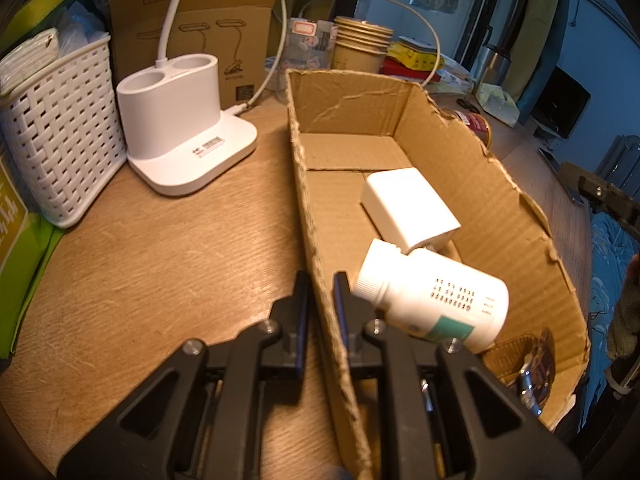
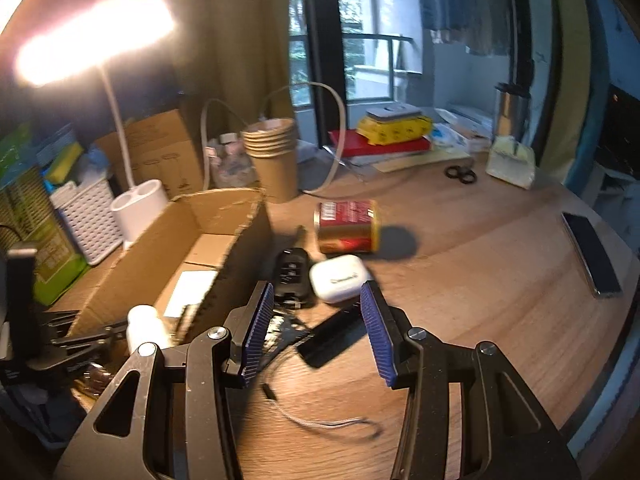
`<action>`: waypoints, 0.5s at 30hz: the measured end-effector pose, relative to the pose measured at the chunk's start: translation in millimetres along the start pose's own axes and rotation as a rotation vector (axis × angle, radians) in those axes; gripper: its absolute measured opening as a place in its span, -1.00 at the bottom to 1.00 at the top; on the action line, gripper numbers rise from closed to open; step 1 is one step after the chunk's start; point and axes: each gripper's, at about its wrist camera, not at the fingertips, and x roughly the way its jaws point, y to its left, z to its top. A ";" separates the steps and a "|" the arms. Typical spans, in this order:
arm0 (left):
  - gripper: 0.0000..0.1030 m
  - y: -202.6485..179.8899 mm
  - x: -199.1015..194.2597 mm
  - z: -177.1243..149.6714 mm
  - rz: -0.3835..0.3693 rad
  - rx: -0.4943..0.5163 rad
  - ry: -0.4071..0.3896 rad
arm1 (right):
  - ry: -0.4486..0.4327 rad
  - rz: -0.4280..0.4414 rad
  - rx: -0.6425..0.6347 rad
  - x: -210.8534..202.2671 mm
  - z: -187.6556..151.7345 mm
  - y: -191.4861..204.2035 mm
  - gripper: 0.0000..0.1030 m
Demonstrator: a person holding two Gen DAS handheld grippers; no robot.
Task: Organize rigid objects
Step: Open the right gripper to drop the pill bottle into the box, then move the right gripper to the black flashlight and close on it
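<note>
The cardboard box [image 1: 472, 184] filled the middle and right of the left wrist view, and it already held a white rectangular case [image 1: 408, 204], a white pill bottle [image 1: 436, 300] lying on its side, and a brownish item [image 1: 536, 372] at lower right that was too cut off to name. So the sorting seemed partly done.

Out on the wooden table [image 2: 480, 280], centre of the right wrist view, a red tin [image 2: 348, 226], a black comb [image 2: 336, 336], a black key fob [image 2: 292, 276] and a white earbud case [image 2: 340, 278] were left to go in.

The left gripper [image 1: 320, 300] was pinched onto the box's near wall. The right gripper [image 2: 318, 320] stood spread and empty, the earbud case just beyond it.

A thin cord [image 2: 320, 420] at lower centre was blurred. A phone [image 2: 592, 256] lay at the right edge.
</note>
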 end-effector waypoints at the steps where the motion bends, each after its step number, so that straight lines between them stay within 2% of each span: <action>1: -0.75 0.5 -0.1 0.4 0.000 0.000 0.000 | 0.003 -0.006 0.009 2.6 -0.2 -2.6 -0.06; 15: -0.75 0.3 -0.1 0.3 0.000 0.000 0.000 | 0.117 -0.058 0.070 58.5 -18.7 -19.3 -0.06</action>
